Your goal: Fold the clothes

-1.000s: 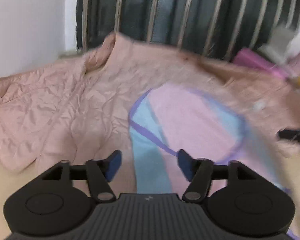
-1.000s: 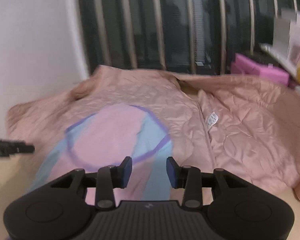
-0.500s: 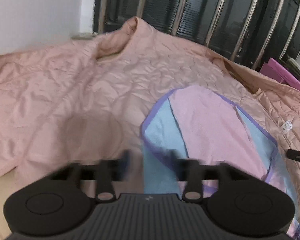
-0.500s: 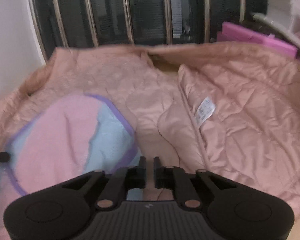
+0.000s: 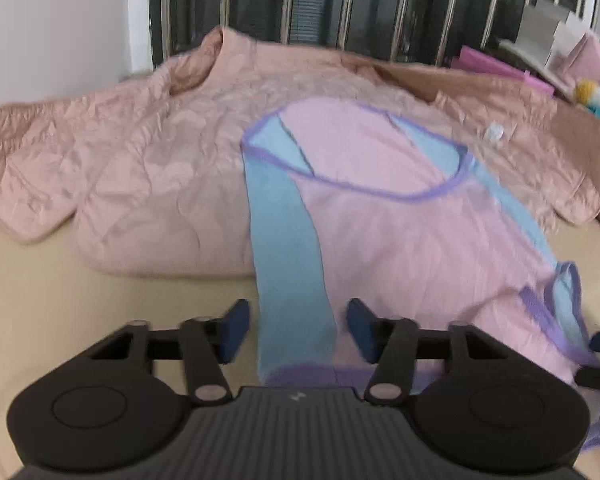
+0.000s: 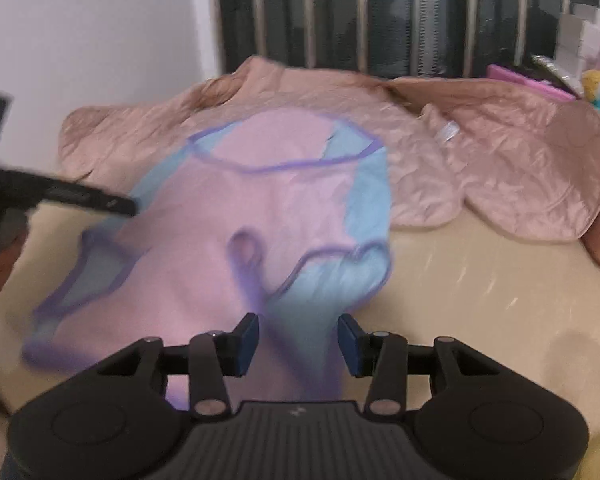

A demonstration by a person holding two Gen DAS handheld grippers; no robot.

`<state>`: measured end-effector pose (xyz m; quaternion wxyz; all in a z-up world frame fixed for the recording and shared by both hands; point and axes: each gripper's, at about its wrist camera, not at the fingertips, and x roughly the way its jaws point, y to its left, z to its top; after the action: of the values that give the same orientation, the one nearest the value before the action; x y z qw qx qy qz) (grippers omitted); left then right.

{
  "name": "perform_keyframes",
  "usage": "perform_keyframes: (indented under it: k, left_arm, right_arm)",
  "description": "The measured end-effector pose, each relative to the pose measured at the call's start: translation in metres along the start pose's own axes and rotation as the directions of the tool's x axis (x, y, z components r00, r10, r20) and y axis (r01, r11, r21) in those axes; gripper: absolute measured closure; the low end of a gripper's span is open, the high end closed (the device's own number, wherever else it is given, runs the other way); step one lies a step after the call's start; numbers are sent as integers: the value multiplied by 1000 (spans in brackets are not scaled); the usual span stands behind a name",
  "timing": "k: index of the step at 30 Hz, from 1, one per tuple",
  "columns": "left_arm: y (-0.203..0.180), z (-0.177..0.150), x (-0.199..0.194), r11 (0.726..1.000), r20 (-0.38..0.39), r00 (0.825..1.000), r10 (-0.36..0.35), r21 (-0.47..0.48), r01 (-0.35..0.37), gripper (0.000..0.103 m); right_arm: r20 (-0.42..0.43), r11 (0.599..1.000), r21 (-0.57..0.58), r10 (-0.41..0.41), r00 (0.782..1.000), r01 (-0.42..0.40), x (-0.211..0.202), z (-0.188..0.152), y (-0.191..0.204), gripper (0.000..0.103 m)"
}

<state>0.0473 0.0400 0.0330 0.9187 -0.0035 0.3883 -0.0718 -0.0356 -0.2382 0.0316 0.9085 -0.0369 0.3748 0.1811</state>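
While both tools, left tool (image 5: 296,330) and right tool (image 6: 298,338), gape empty, the limp pink top (image 5: 400,216) ahead likely grips best at its hem

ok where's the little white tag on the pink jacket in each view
Left wrist: the tag sits upper right, on the jacket just right of the top.
Right wrist: the tag sits upper right of centre, also right of the top's purple neckline.
Shared landmark: the purple neckline, with the tag to its right in both.
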Motion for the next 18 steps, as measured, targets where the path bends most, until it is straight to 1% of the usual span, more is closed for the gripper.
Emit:
perform_keyframes:
  k: [1, 2, 3, 4, 5, 6, 8, 9, 10, 12, 13, 14, 15, 16, 17, 18]
  left_arm:
    - [-1, -2, 1, 1000, -5, 1000, -8, 0, 8, 59]
    - [-1, -3, 1, 1000, 2, 1000, 4, 5, -4, 70]
    - [-1, -4, 1, 1000, 9, 1000, 15, 10, -15, 77]
    - [0, -4, 0, 1000, 9, 1000, 16, 3, -16, 93]
    - [1, -5, -1, 1000, 11, 1000, -5, -10, 5, 100]
    - [3, -6, -1, 999, 12, 1000, -26, -24, 27, 100]
    - [3, -13, -5, 1000, 43, 999, 4, -22, -3, 101]
    - [4, -19, -10, 999, 55, 998, 30, -28, -28, 101]
    - [7, -25, -17, 998, 59, 998, 34, -47, -32, 101]
    - [11, -42, -36, 993, 54, 999, 0, -119, 6, 101]
    - [9, -54, -46, 990, 51, 999, -17, -139, 24, 100]
    - [4, -64, -55, 990, 52, 999, -16, -139, 23, 96]
    - [0, -66, -63, 992, 66, 998, -5, -129, 14, 93]
    - [-4, -69, -70, 993, 79, 997, 5, -119, 4, 81]
    - [-1, -60, -73, 992, 108, 994, 26, -125, -12, 68]
    - [3, -51, -77, 991, 136, 990, 47, -132, -29, 62]
  right_arm:
    - [1, 1000, 7, 0, 1000, 0, -3, -5, 1, 61]
    - [4, 1000, 11, 1, 1000, -1, -5, -9, 3, 61]
    - [9, 1000, 11, 1, 1000, -1, -8, -13, 5, 61]
    - [14, 1000, 9, 2, 1000, -2, -10, -16, 7, 61]
    - [20, 1000, 6, 5, 1000, -5, -11, -20, 9, 65]
    - [25, 1000, 1, 1, 1000, -1, -12, -22, 11, 78]
    - [32, 999, -23, -23, 999, 24, -11, -21, 11, 101]
    - [27, 1000, -21, -15, 1000, 15, -10, -20, 7, 101]
    - [25, 1000, -20, -18, 1000, 18, -9, -17, 3, 101]
    - [26, 997, -30, -64, 998, 64, -5, -13, -10, 101]
    - [28, 996, -36, -82, 996, 83, -5, -10, -15, 101]
    - [34, 994, -41, -95, 995, 96, -7, -7, -16, 100]
    - [40, 993, -46, -108, 993, 110, -10, -4, -17, 93]
    - [45, 991, -51, -121, 992, 123, -12, -1, -18, 92]
    - [59, 991, -58, -118, 991, 122, -17, 1, -17, 86]
    - [86, 993, -73, -86, 993, 92, -26, 2, -9, 80]
